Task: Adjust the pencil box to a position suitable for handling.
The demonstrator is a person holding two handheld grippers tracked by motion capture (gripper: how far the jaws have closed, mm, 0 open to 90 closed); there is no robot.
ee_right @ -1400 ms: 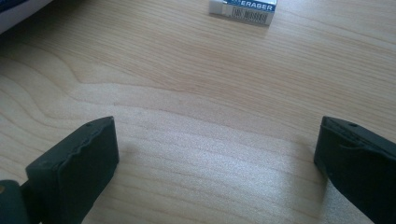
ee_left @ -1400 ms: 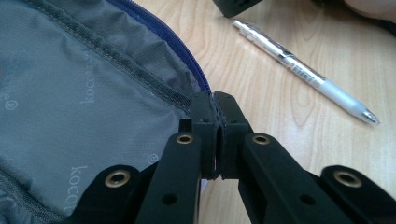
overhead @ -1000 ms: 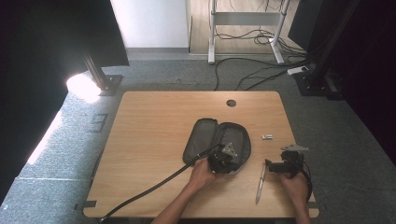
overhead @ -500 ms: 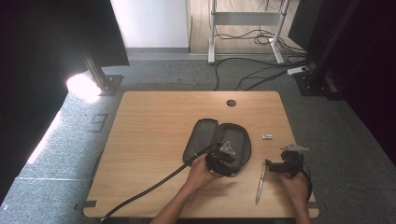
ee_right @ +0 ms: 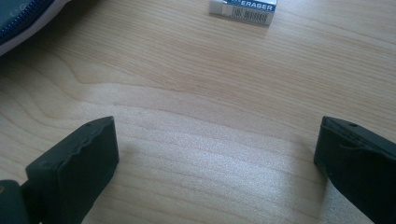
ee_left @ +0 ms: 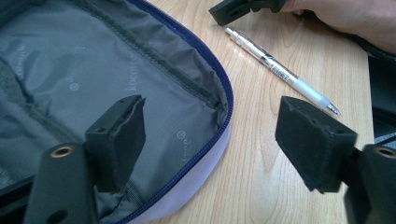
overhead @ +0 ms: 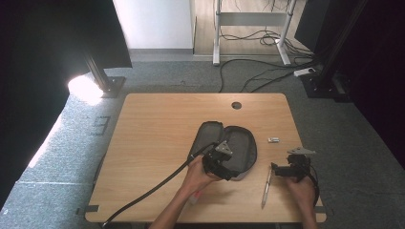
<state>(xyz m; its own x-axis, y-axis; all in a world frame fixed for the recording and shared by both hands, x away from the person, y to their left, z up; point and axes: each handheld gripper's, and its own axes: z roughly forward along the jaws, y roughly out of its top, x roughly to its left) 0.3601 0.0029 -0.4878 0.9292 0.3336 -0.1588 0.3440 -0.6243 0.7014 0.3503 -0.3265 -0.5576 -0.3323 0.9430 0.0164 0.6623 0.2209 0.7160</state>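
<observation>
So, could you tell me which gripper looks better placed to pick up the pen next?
Probably the right gripper: its jaws stand open with nothing between them, right beside the pen. The left gripper, whose jaws have just been opening, hangs over the open pencil case, farther off.

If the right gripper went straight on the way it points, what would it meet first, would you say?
Probably the eraser: the right gripper stands open over bare table, and the eraser lies slightly right of centre ahead.

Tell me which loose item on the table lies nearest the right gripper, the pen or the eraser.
The pen, lying just beside the right gripper; the eraser sits farther up the table.
</observation>
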